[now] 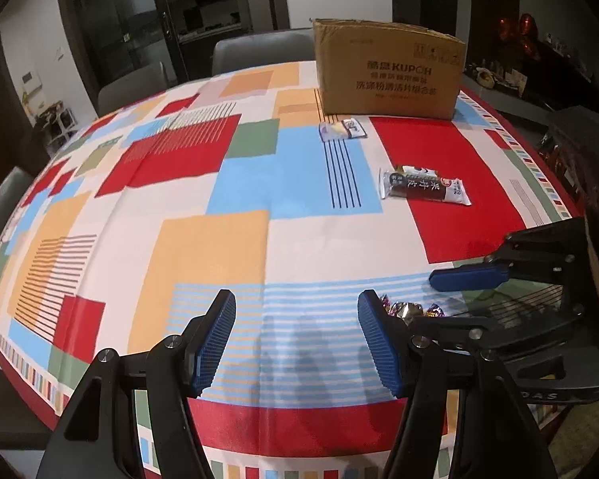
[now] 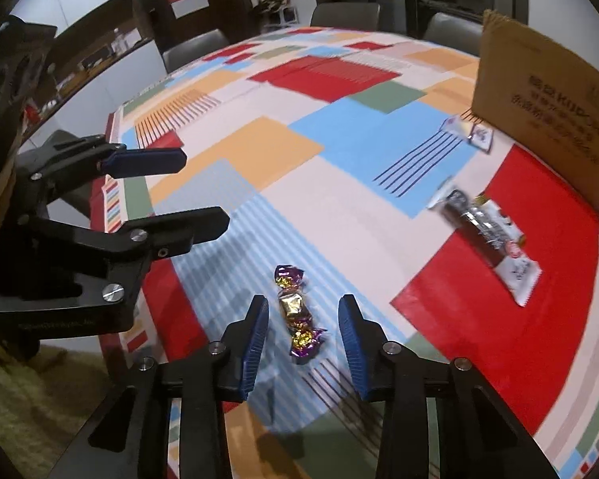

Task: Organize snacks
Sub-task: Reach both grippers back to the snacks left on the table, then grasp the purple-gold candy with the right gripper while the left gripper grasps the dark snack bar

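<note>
1. The bench (image 1: 319, 215) carries a tablecloth of red, blue, orange, green and white blocks.
2. In the left wrist view the left gripper (image 1: 297, 343) fills the lower centre of the frame, its 2 blue-padded fingers spread wide with only striped cloth between them.
3. In the right wrist view the right gripper (image 2: 302, 343) sits at lower centre, fingers spread, with a purple-and-gold wrapped candy (image 2: 297, 313) lying on the cloth between the fingertips. Neither pad touches it, as far as can be told.
4. The same candy shows in the left wrist view at lower right (image 1: 413, 308), just beside the left gripper's right finger and partly hidden by it.
5. A dark snack bar (image 1: 423, 188) in a brown and white wrapper lies on a red block, right of centre; in the right wrist view it is at middle right (image 2: 485, 235).
6. A small white and blue packet (image 1: 342, 129) lies just in front of the cardboard box (image 1: 389, 70), which stands at the top right of the frame with its top open.
7. Grey chairs (image 1: 255, 52) stand beyond the far edge of the bench.
</note>
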